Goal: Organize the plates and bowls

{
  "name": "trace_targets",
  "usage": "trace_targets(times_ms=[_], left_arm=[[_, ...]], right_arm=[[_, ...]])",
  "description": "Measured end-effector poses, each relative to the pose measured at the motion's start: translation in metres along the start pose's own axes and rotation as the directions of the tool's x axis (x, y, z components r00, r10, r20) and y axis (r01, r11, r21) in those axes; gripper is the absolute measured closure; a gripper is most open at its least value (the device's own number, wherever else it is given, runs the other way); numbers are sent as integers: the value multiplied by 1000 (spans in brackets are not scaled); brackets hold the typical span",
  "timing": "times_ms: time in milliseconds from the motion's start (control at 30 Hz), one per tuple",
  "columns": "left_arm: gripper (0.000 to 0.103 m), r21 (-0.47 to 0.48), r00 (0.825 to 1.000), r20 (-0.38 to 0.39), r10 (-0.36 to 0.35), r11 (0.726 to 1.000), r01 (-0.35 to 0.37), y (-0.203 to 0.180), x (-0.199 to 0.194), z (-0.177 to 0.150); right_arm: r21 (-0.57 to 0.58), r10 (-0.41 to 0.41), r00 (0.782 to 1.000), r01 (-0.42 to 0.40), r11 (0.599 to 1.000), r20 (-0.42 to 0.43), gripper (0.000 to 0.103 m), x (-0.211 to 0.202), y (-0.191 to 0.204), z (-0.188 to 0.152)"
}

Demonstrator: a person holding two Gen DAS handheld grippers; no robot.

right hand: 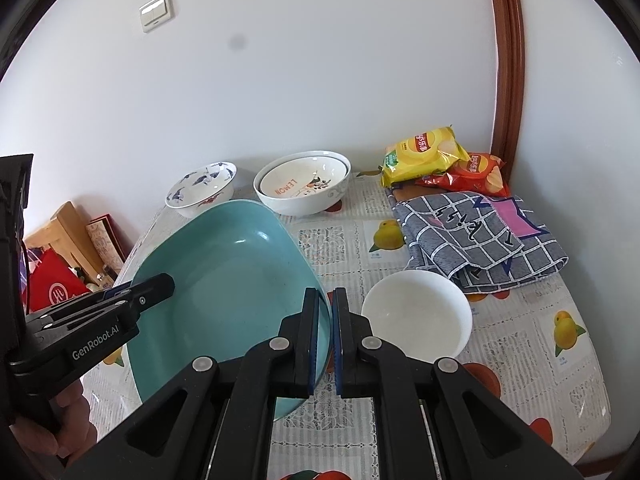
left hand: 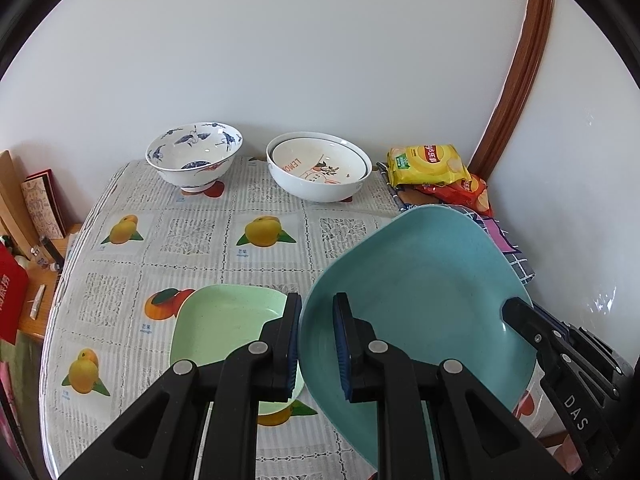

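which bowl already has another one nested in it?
The white bowl with the LEMON print at the back: a second rim sits inside its rim. The blue-patterned bowl and the plain white bowl hold nothing.

left tool (left hand: 318, 344) clamped on rim; right tool (right hand: 324, 342) clamped likewise

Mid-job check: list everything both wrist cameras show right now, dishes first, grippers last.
teal plate: 1, teal, lifted and tilted, gripped on opposite rims by both grippers
green plate: 1, pale green, on the table left of the teal plate
blue-patterned bowl: 1, white and blue, far left by the wall
lemon bowls: 2 nested, white, far centre
white bowl: 1, plain white, near right
chip bags: 2, yellow and red, far right corner
checked cloth: 1, grey, right side
tablecloth: 1, fruit print
light switch: 1, wall
left gripper: on the teal plate's rim
right gripper: on the opposite rim
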State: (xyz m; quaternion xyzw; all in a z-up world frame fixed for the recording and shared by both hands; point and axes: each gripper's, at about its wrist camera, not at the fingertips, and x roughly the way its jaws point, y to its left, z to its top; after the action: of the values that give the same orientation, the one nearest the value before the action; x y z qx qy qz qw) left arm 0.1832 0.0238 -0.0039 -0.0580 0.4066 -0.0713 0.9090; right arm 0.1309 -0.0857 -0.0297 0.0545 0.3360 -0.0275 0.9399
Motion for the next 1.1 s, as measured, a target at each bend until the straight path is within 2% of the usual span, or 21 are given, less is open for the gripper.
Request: trace_targets(times_ms=[1100], left_arm=[[87,-110,998,-55,43,993,-48,67,24,-8]], right_arm=[[-85,44,996,-51,995,-81,96,48,54,2]])
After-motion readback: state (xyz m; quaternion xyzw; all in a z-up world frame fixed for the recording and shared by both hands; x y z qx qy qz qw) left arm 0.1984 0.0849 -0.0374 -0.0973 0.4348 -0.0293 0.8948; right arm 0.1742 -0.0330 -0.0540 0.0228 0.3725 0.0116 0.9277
